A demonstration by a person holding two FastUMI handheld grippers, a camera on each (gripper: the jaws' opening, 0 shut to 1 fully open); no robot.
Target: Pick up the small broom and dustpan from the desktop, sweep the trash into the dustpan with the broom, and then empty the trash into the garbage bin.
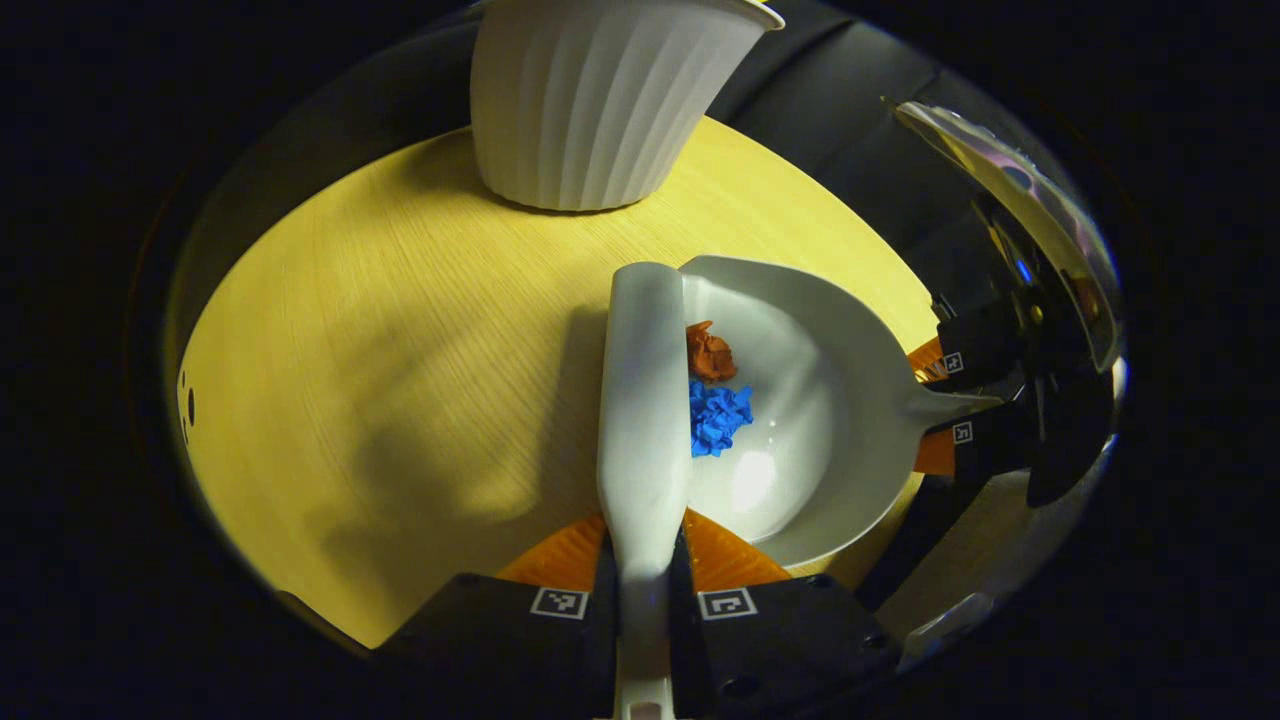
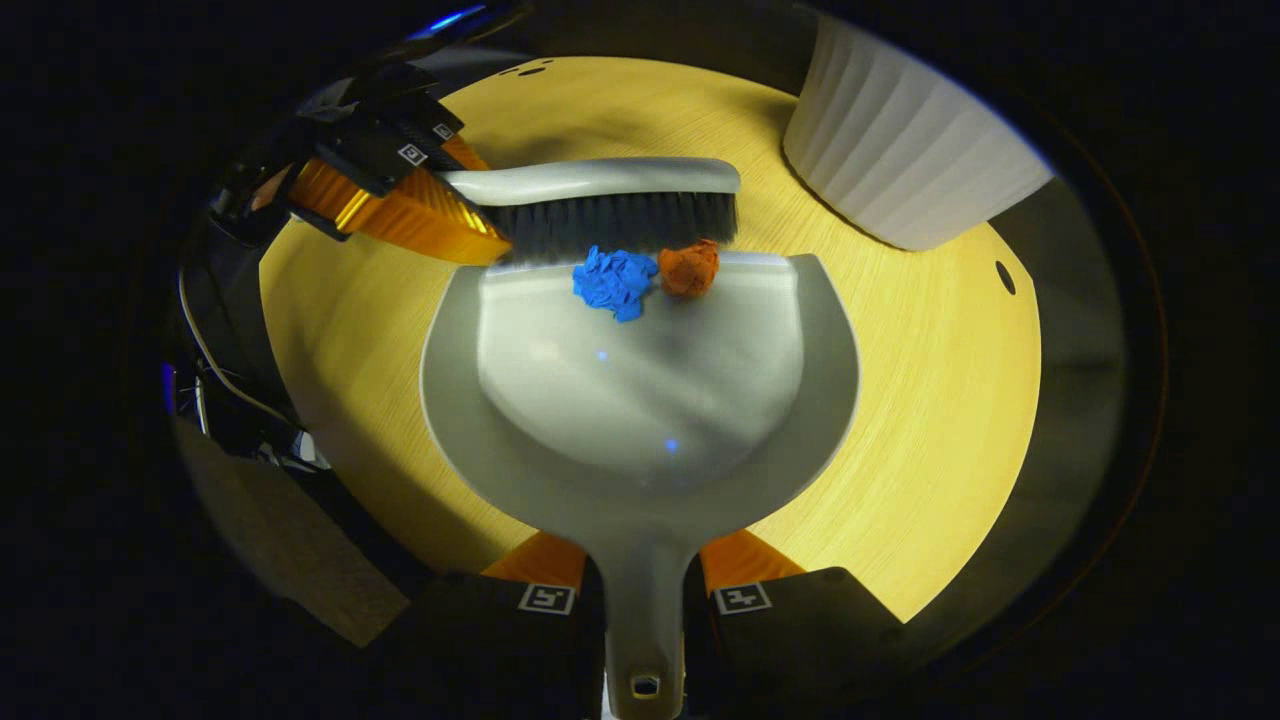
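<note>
My left gripper (image 1: pixel 642 560) is shut on the handle of the small white broom (image 1: pixel 642 400), whose dark bristles (image 2: pixel 615 222) rest at the front lip of the dustpan. My right gripper (image 2: pixel 645 585) is shut on the handle of the white dustpan (image 2: pixel 640 400), which lies flat on the wooden desktop (image 2: pixel 940 400). A blue crumpled scrap (image 2: pixel 612 281) and an orange crumpled scrap (image 2: pixel 689 268) sit just inside the pan's lip, against the bristles. In the left gripper view the pan (image 1: pixel 810 400) lies to the right of the broom, with the blue scrap (image 1: pixel 717 418) and orange scrap (image 1: pixel 709 354) in it.
A white ribbed garbage bin (image 1: pixel 600 100) stands on the desktop beyond the broom; the bin (image 2: pixel 900 150) sits at the upper right in the right gripper view. Bare desktop (image 1: pixel 400 380) spreads to the left of the broom. Dark booth wall surrounds the table.
</note>
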